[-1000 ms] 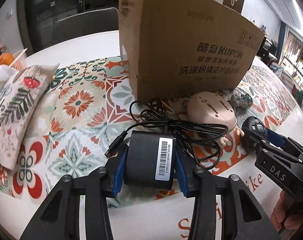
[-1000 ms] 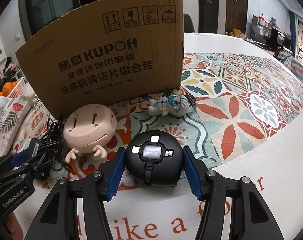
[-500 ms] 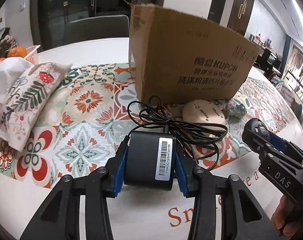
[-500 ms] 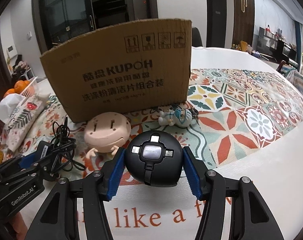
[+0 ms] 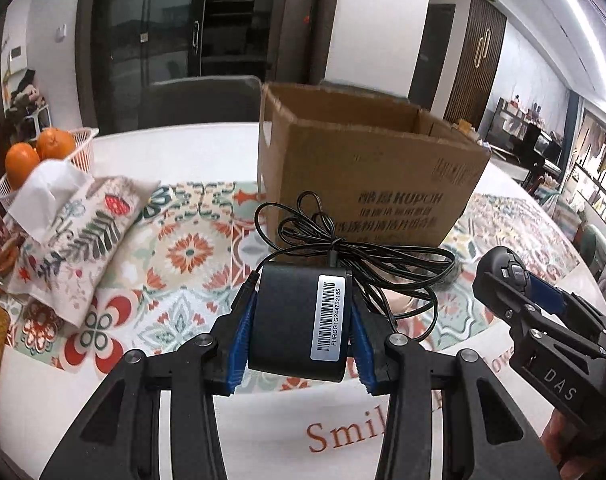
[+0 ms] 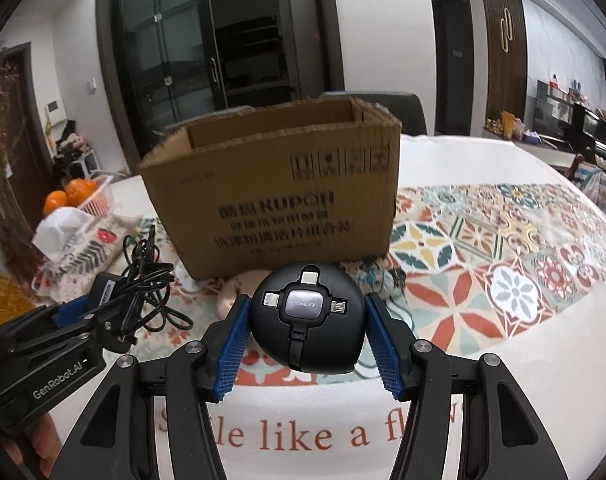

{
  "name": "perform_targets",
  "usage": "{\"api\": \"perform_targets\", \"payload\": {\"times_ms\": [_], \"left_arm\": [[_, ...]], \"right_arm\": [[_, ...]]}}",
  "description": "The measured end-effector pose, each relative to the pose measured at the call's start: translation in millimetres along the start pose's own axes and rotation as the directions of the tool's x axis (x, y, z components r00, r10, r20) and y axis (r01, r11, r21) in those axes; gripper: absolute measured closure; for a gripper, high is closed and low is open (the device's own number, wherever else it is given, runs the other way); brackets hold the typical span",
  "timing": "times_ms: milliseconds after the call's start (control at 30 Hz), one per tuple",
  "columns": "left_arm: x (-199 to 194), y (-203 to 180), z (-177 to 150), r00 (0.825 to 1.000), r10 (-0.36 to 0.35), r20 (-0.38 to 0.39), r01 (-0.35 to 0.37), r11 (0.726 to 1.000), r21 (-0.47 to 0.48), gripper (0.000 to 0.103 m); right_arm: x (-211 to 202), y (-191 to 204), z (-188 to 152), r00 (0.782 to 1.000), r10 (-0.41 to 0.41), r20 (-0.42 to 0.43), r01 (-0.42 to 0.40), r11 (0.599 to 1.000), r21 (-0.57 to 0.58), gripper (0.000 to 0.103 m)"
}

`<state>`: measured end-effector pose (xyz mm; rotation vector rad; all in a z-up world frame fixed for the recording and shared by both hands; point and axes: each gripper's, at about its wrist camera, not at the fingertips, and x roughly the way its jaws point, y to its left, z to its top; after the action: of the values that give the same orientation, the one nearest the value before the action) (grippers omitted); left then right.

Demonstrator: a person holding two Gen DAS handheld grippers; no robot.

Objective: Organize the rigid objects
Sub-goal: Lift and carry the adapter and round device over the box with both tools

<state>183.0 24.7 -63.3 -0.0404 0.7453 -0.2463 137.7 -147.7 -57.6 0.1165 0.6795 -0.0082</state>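
Observation:
My left gripper (image 5: 299, 332) is shut on a black power adapter (image 5: 299, 324) with a barcode label; its tangled black cable (image 5: 363, 256) hangs in front. It is held above the table, short of the open cardboard box (image 5: 367, 176). My right gripper (image 6: 309, 332) is shut on a round black multi-plug cable reel (image 6: 309, 320), also lifted, in front of the box (image 6: 279, 196). Each gripper shows in the other's view: the right one (image 5: 515, 292), the left one (image 6: 99, 304). A beige toy figure (image 6: 233, 292) lies mostly hidden behind the reel.
A patterned tablecloth (image 6: 503, 248) covers the white round table. A floral tissue pouch (image 5: 75, 232) and a white basket of oranges (image 5: 43, 152) stand at the left. A small figurine (image 6: 379, 276) lies by the box's right corner. Dark chairs stand behind the table.
Both grippers have risen with their loads, so the box's open top now shows. The adapter's cable has lifted off the table. The toy figure has dropped behind the reel.

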Motion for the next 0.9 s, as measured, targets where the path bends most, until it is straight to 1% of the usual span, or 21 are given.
{"api": "perform_targets", "payload": {"times_ms": [333, 700, 900], "left_arm": [[-19.8, -12.0, 28.7, 0.998, -0.005, 0.070, 0.005, 1.000, -0.001, 0.060], [-33.8, -24.4, 66.6, 0.989, -0.006, 0.145, 0.003, 1.000, 0.023, 0.060], [-34.9, -29.4, 87.6, 0.987, -0.013, 0.162, 0.007, 0.999, 0.036, 0.060]], "right_arm": [[-15.8, -6.5, 31.2, 0.997, 0.042, 0.070, -0.042, 0.999, -0.006, 0.046], [-25.1, -10.3, 71.6, 0.986, 0.077, 0.145, -0.074, 0.997, -0.023, 0.046], [-26.6, -11.2, 93.5, 0.980, 0.085, 0.178, -0.080, 0.996, -0.033, 0.046]]}}
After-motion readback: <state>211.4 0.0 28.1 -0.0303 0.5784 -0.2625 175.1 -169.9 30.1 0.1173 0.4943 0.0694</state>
